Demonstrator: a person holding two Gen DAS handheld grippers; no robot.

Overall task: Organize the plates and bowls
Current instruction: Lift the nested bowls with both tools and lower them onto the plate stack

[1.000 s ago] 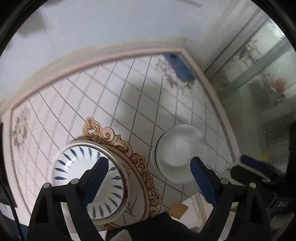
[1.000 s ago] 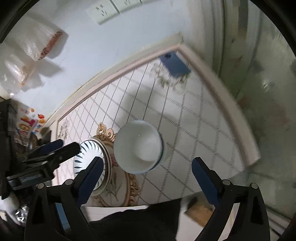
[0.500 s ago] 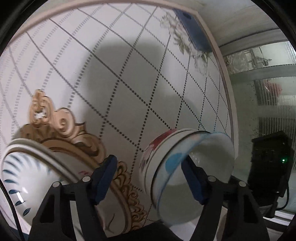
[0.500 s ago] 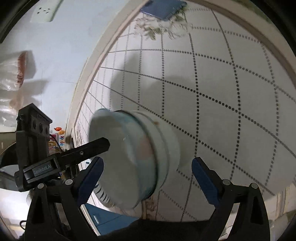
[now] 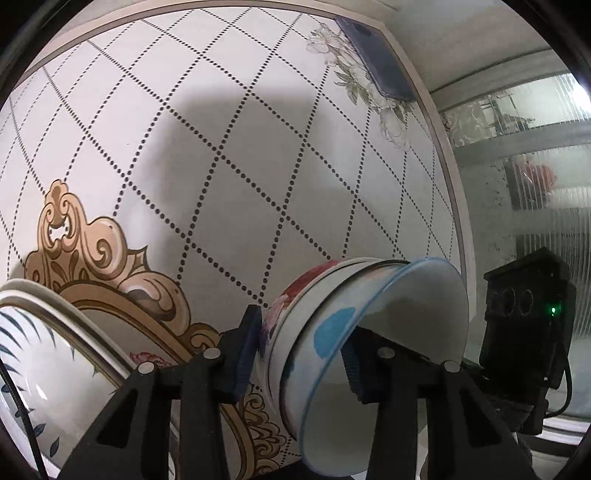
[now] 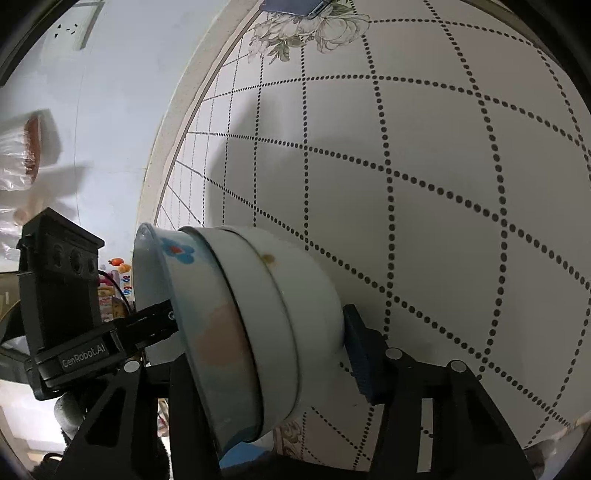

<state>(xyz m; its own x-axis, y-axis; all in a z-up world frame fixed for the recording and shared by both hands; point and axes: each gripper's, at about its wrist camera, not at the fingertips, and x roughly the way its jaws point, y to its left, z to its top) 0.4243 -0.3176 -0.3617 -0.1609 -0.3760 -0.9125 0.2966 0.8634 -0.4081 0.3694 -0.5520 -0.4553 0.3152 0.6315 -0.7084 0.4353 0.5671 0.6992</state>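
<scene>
A stack of nested bowls (image 5: pixel 306 295), floral outside with a blue-rimmed one on top, stands on the dotted-lattice tablecloth (image 5: pixel 229 140). My left gripper (image 5: pixel 301 332) straddles its wall, one blue pad against the outside and the other finger inside; its jaws are closing. In the right wrist view the same bowl stack (image 6: pixel 258 295) fills the middle. My right gripper (image 6: pixel 291 317) is closing on the opposite wall, its right pad touching the outside and its left finger hidden by the bowls. A blue-and-white striped bowl (image 5: pixel 33 354) sits at the lower left.
A gold scroll ornament (image 5: pixel 122 291) lies under the striped bowl. A flat dark-blue phone-like object (image 5: pixel 376 62) rests at the table's far corner. The table edge (image 5: pixel 454 206) runs close on the right, with glass doors beyond. A wall socket (image 6: pixel 70 29) and plastic bags hang to the left.
Both grippers came down from above onto the bowl stack. Their jaws narrowed from wide open to the stack's wall, one from each side.
</scene>
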